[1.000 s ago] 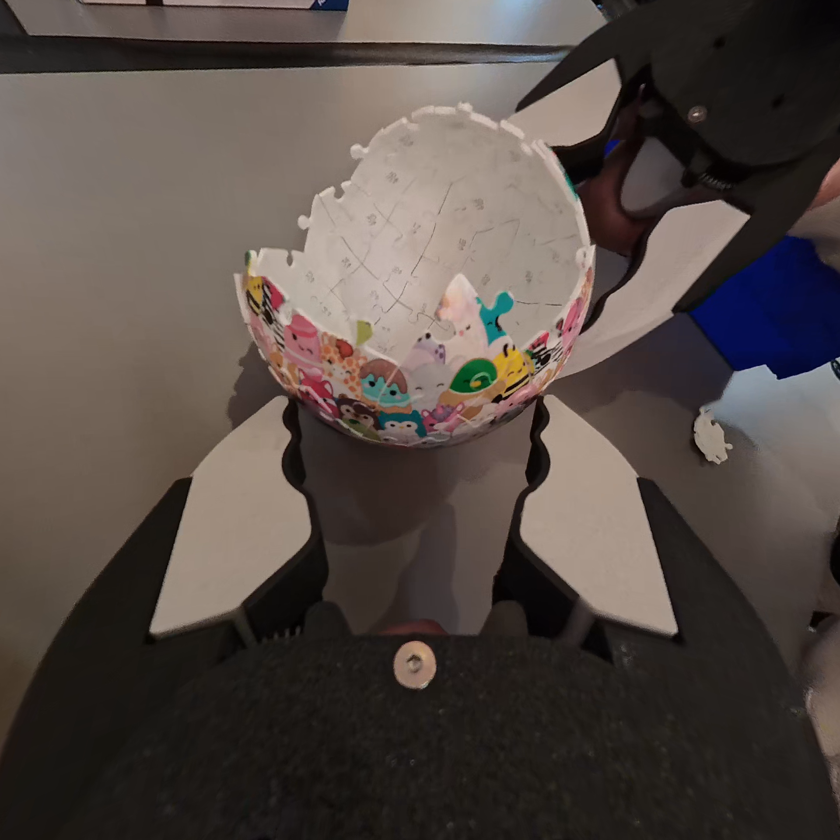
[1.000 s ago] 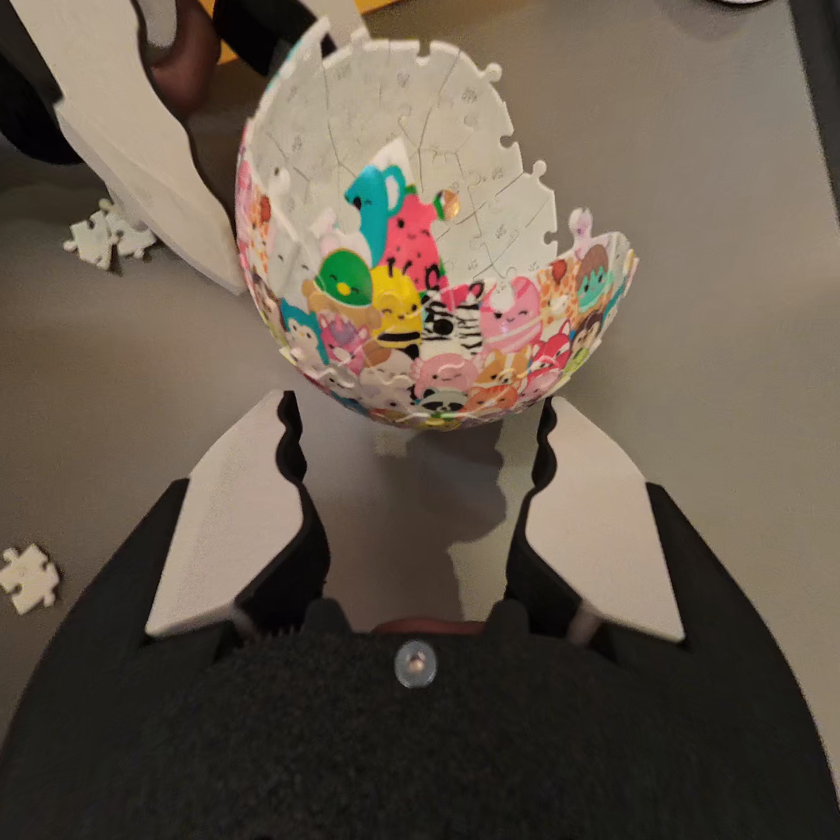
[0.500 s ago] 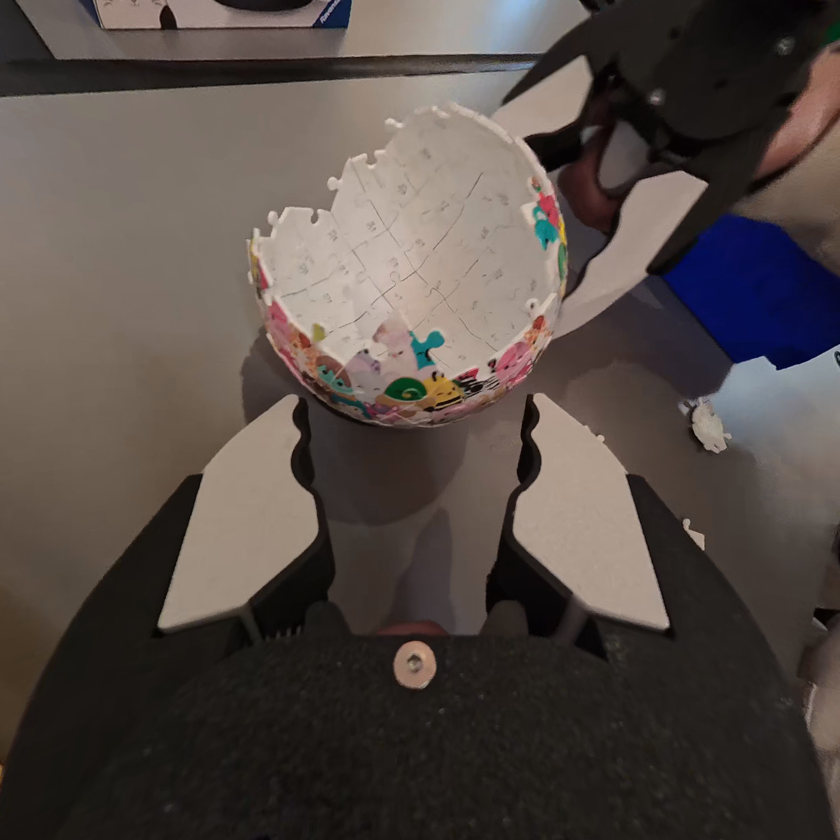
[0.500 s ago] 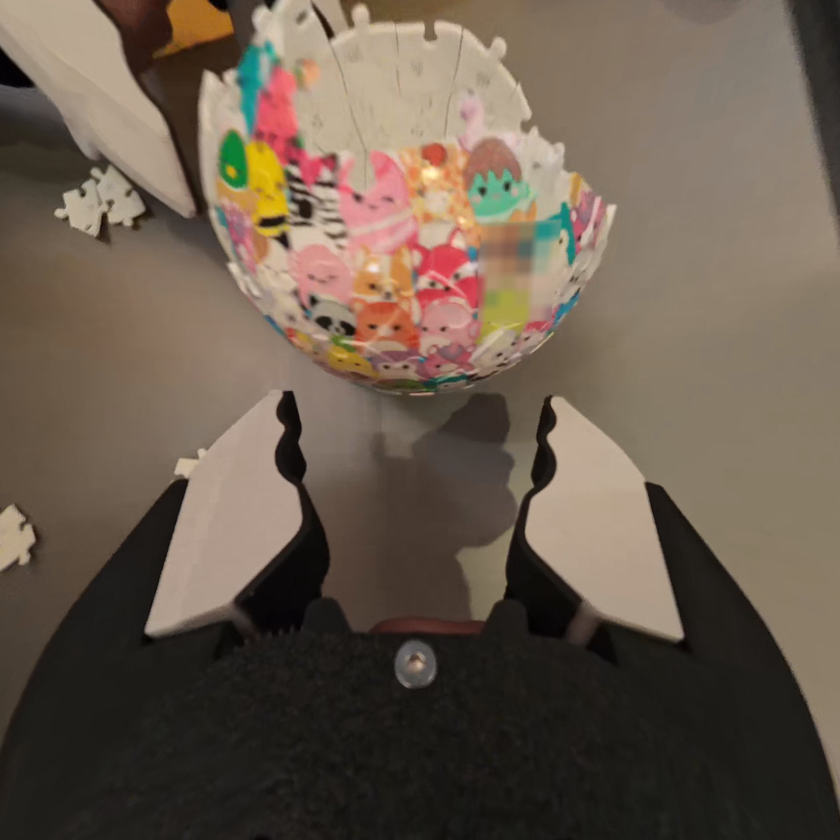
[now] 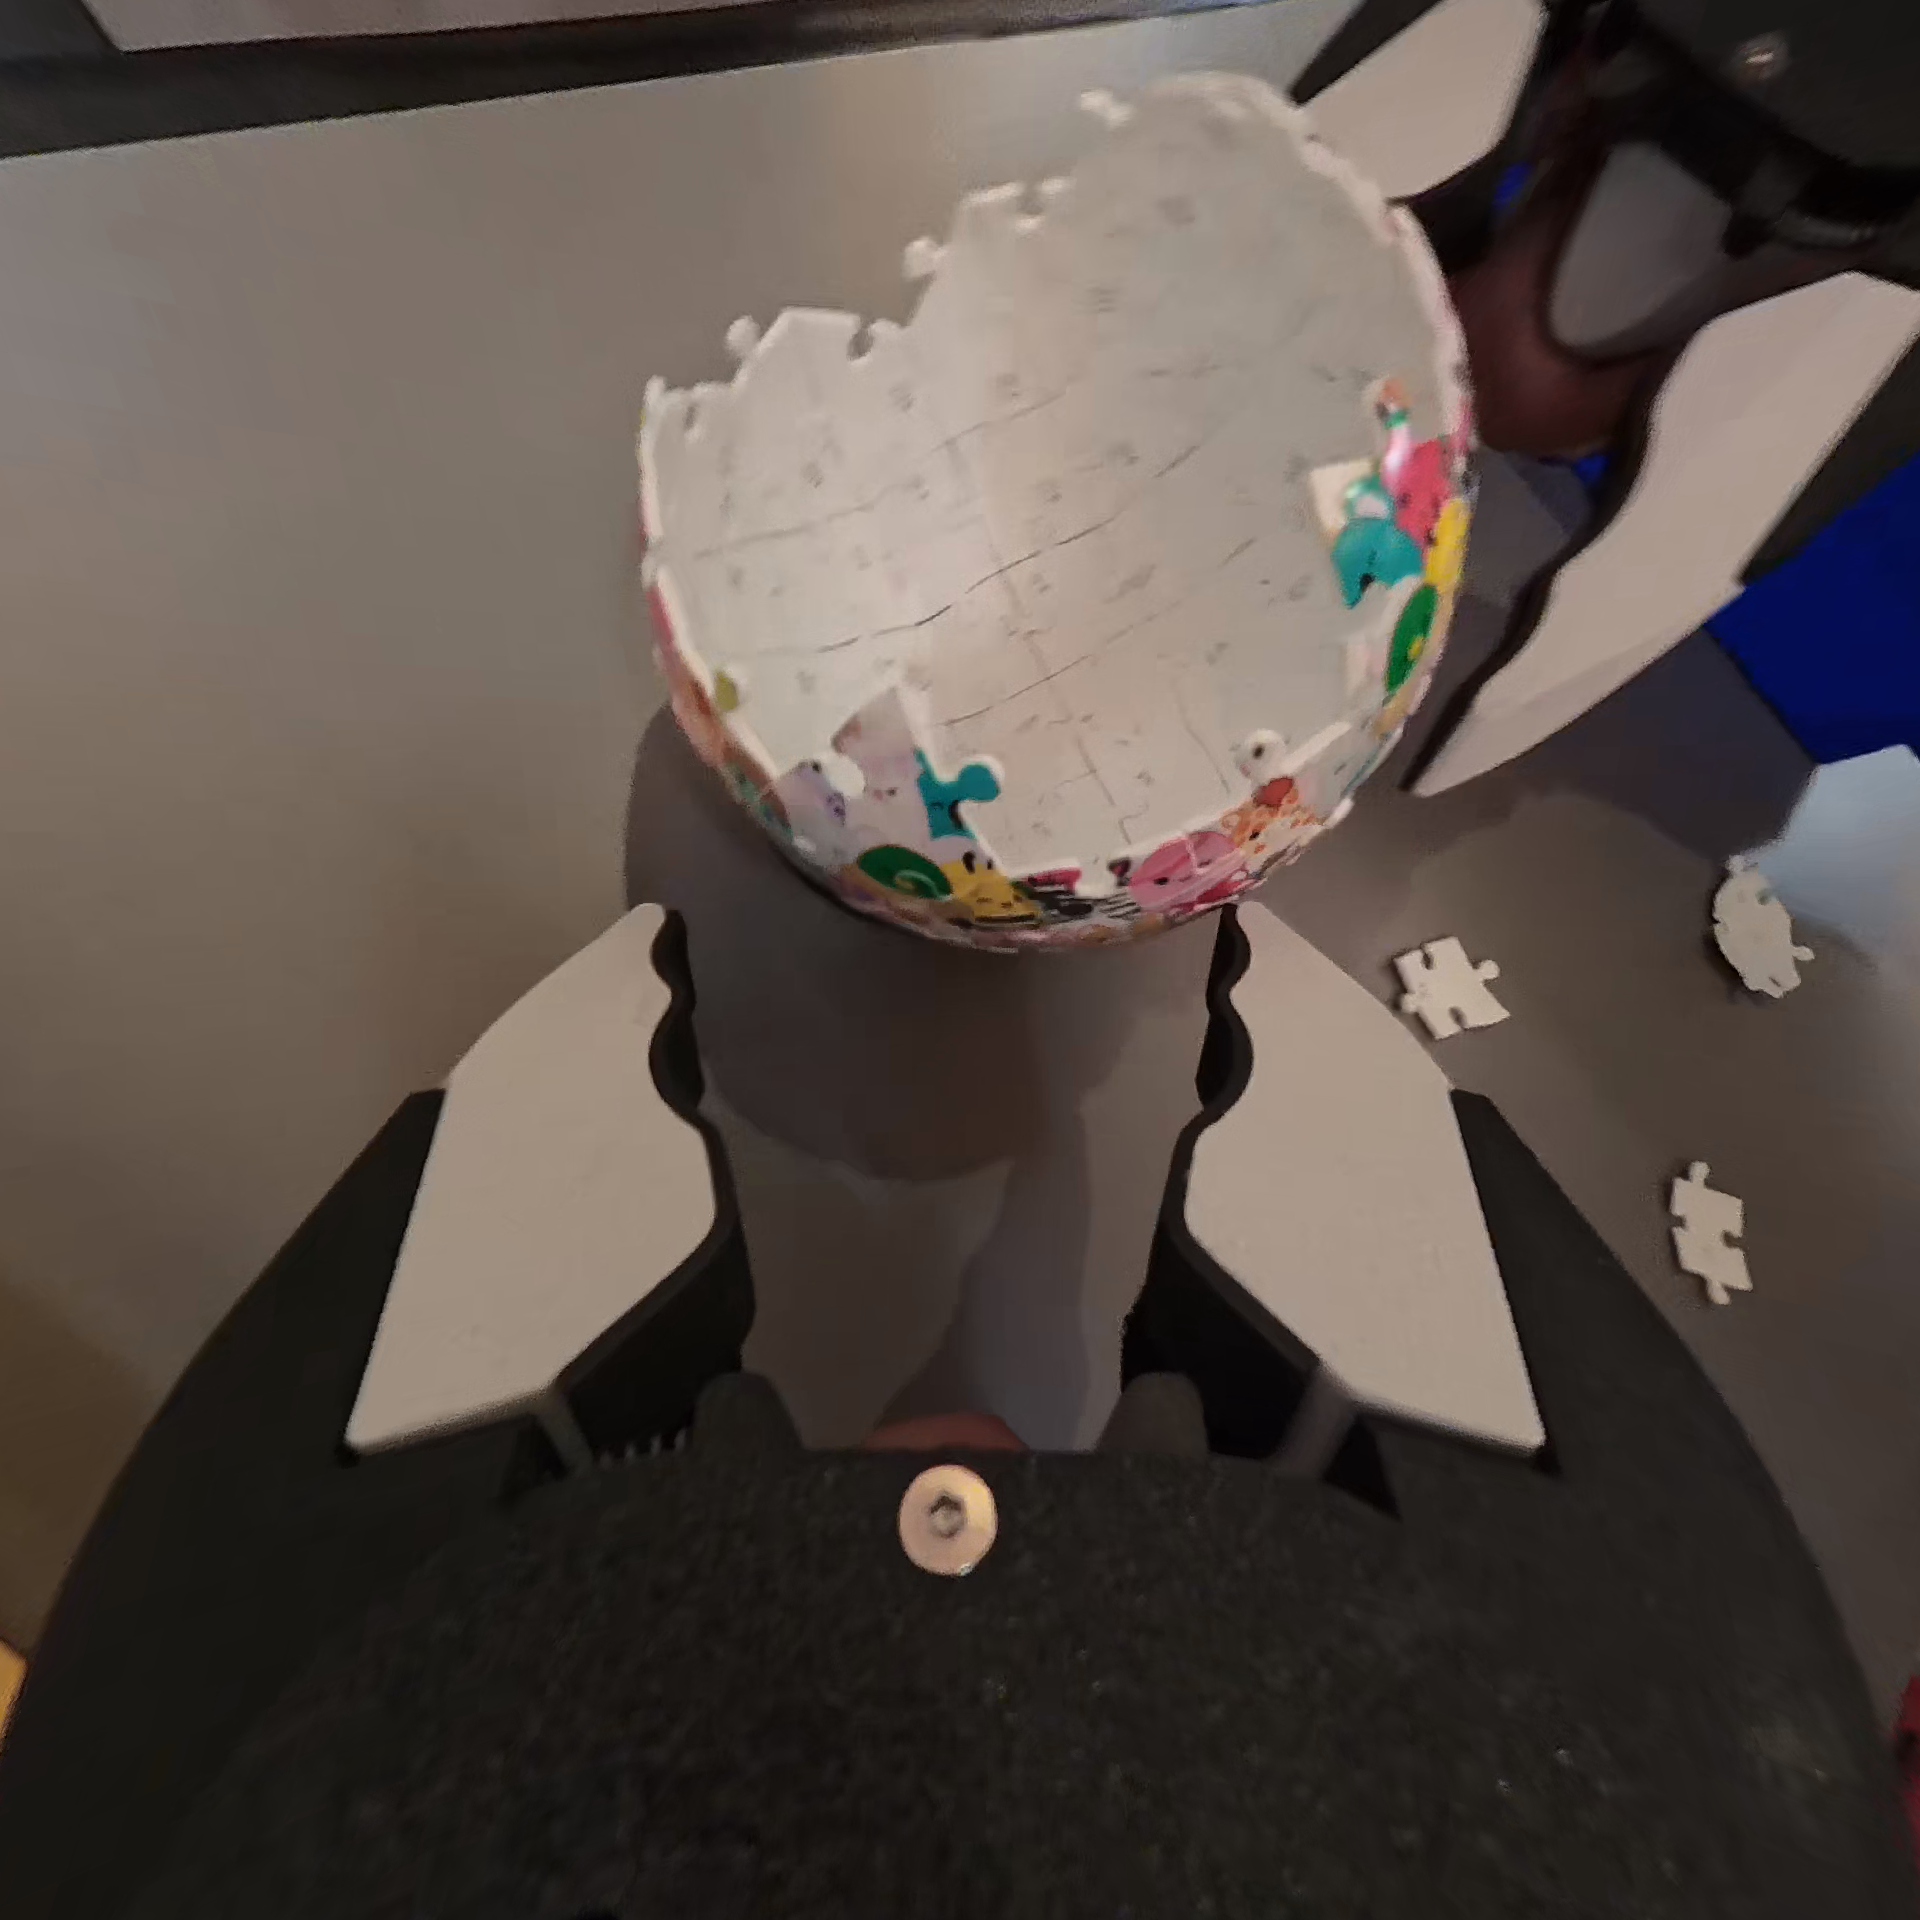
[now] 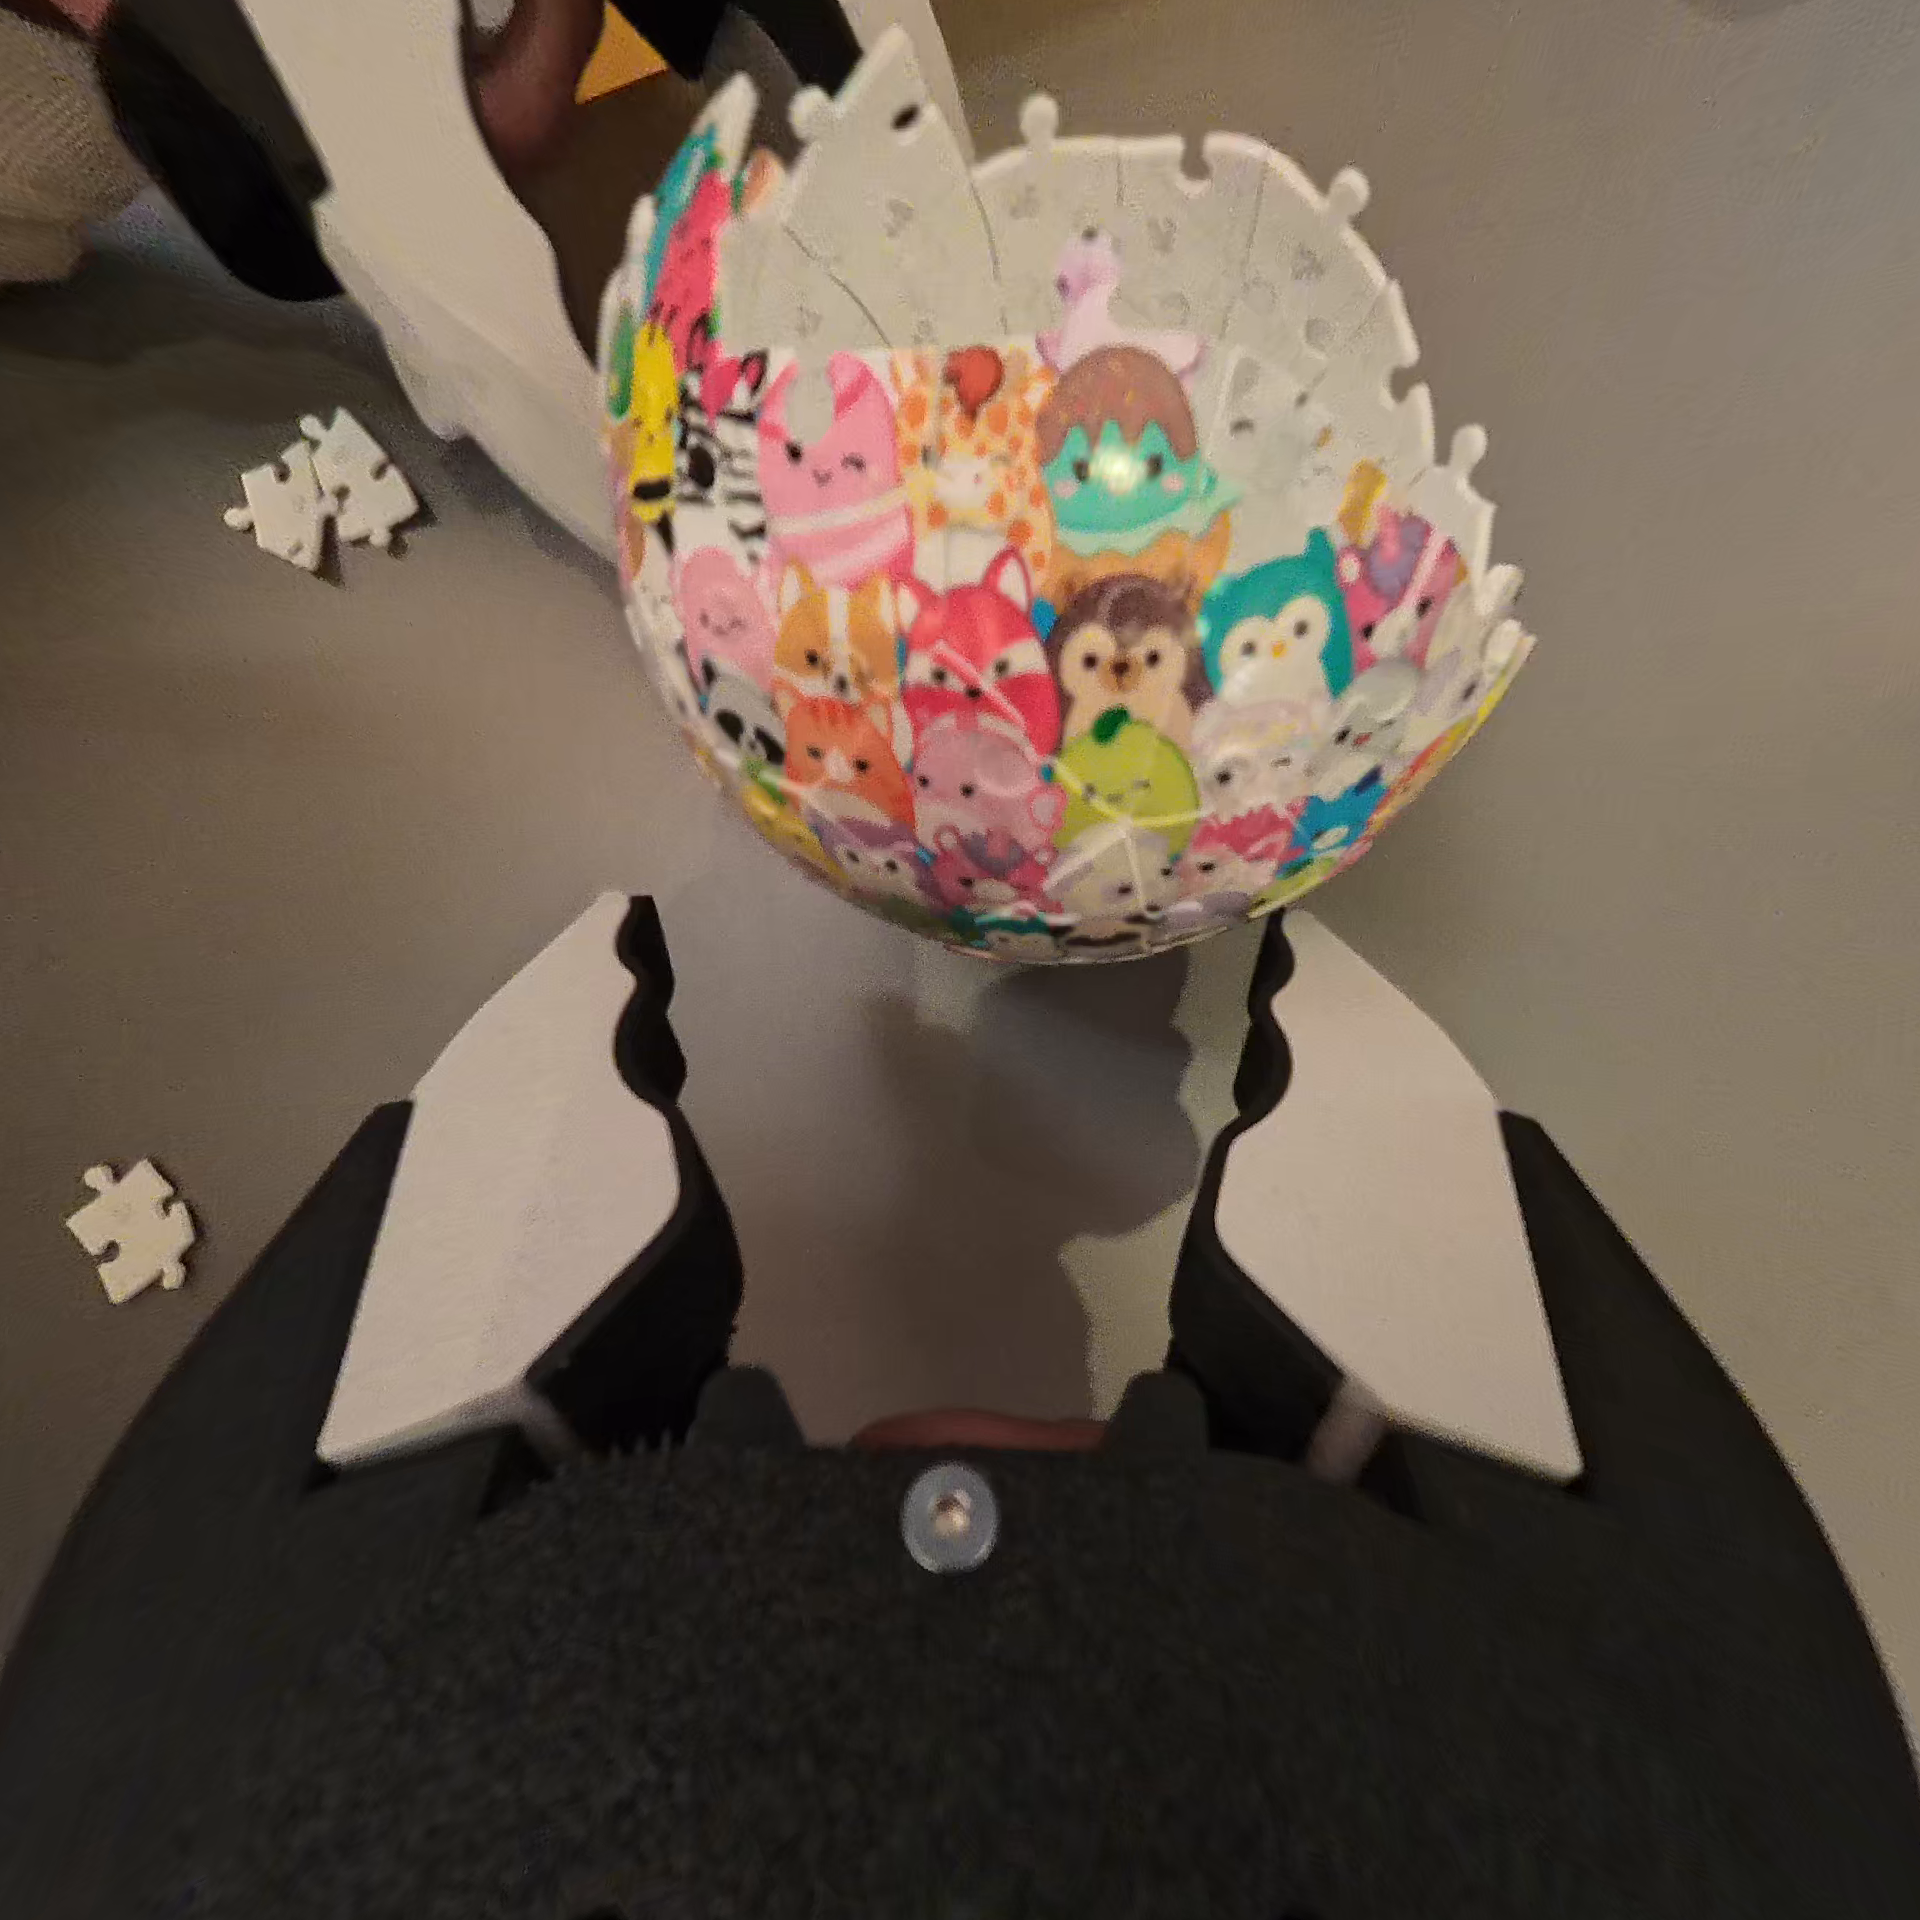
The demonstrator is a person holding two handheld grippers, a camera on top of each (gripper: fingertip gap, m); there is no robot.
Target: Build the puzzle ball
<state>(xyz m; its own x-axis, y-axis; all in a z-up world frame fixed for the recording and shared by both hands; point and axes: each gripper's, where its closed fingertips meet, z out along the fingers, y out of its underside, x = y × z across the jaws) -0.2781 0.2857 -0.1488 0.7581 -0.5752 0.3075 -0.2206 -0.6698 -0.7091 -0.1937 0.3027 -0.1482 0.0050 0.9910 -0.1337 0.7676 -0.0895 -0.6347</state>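
Note:
The puzzle ball [image 5: 1039, 499] is a half-built shell, white inside with colourful cartoon animals outside, standing on the grey table with its jagged rim up. My left gripper [image 5: 951, 920] is open and empty, its tips just short of the shell's near side. In the right wrist view the shell's coloured outside [image 6: 1039, 644] faces me. My right gripper [image 6: 956, 920] is open and empty just before it. Each gripper also shows in the other's view, close against the shell's side: the right one [image 5: 1662, 540] and the left one [image 6: 447, 270]. I cannot tell if they touch it.
Loose white puzzle pieces lie on the table: three right of the left gripper [image 5: 1449, 987] [image 5: 1756, 935] [image 5: 1709, 1231], a pair [image 6: 322, 488] and a single one [image 6: 135, 1226] left of the right gripper. A blue object [image 5: 1829, 686] lies at the right. A dark strip [image 5: 520, 73] crosses the far table.
The shell has turned: its coloured outside now faces the right gripper and more white inside faces the left one. Both grippers stayed open, and more loose pieces show in the left view.

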